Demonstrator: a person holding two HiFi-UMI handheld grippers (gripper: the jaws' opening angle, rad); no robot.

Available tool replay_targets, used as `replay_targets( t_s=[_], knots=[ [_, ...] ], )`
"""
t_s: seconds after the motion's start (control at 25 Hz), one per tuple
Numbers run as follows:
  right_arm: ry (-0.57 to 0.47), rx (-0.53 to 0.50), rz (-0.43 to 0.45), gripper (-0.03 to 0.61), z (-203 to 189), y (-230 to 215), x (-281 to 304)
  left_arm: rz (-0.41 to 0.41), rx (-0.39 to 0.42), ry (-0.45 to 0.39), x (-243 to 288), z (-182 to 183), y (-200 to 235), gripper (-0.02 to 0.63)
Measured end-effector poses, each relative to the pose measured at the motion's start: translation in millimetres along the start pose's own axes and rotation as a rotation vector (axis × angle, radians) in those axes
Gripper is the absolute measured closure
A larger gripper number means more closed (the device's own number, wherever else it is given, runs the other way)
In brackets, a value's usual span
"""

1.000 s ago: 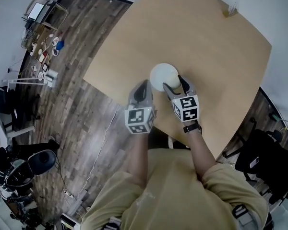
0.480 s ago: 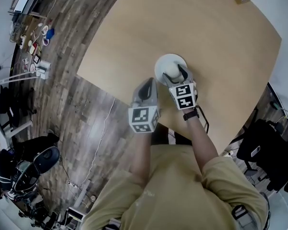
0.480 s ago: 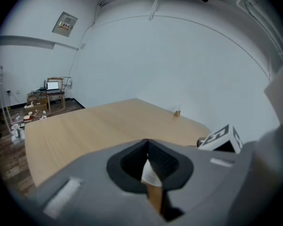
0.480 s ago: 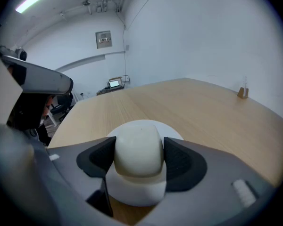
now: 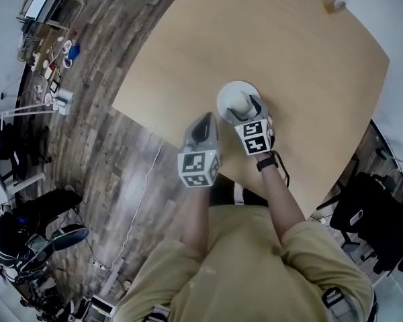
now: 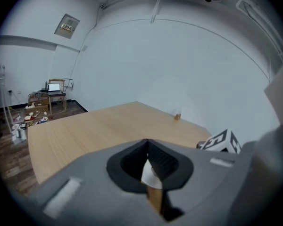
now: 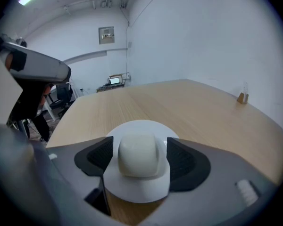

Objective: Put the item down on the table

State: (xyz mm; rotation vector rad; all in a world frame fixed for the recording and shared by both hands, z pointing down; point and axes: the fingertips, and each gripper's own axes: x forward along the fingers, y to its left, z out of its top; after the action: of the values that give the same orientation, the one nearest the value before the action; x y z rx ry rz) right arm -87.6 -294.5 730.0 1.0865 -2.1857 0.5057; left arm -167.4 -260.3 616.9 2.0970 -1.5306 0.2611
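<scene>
The right hand-held gripper (image 7: pixel 140 144) has carried the item (image 5: pixel 238 102) from the plate's (image 7: pixel 141 188) near edge to its middle on the counter (image 7: pixel 179 102), jaws a sliver apart around it, so release seems begun; the left hand-held gripper (image 6: pixel 146 147) is closed, empty.

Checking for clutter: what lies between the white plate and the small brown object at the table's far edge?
Bare tabletop from white plate to small brown object, per the right gripper view.
</scene>
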Motion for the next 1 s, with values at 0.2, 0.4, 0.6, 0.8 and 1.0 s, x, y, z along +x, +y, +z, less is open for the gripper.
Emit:
replay_targets(
  t_s=[0.2, 0.4, 0.6, 0.8, 1.0],
  knots=[
    [-0.099, 0.053, -0.001, 0.259, 18.5, -6.0, -44.2, 0.002, 0.027, -0.036, -13.0, 13.9, -15.5, 0.612],
    [-0.202, 0.065, -0.036, 0.328, 42.9, -16.7, -103.6, 0.001, 0.062, -0.078, -32.7, 32.1, -37.9, 0.612],
    [-0.284, 0.085, -0.05, 0.379, 57.8, -28.7, -159.2, -0.012, 0.104, -0.117, -47.9, 46.1, -70.3, 0.612],
    [-0.357, 0.08, -0.046, 0.435, 69.9, -34.0, -205.9, -0.025, 0.162, -0.151, -63.7, 59.8, -101.9, 0.612],
    [-0.436, 0.073, -0.048, 0.497, 83.6, -35.9, -251.5, -0.03, 0.206, -0.203, -85.0, 79.4, -125.9, 0.612]
  ],
)
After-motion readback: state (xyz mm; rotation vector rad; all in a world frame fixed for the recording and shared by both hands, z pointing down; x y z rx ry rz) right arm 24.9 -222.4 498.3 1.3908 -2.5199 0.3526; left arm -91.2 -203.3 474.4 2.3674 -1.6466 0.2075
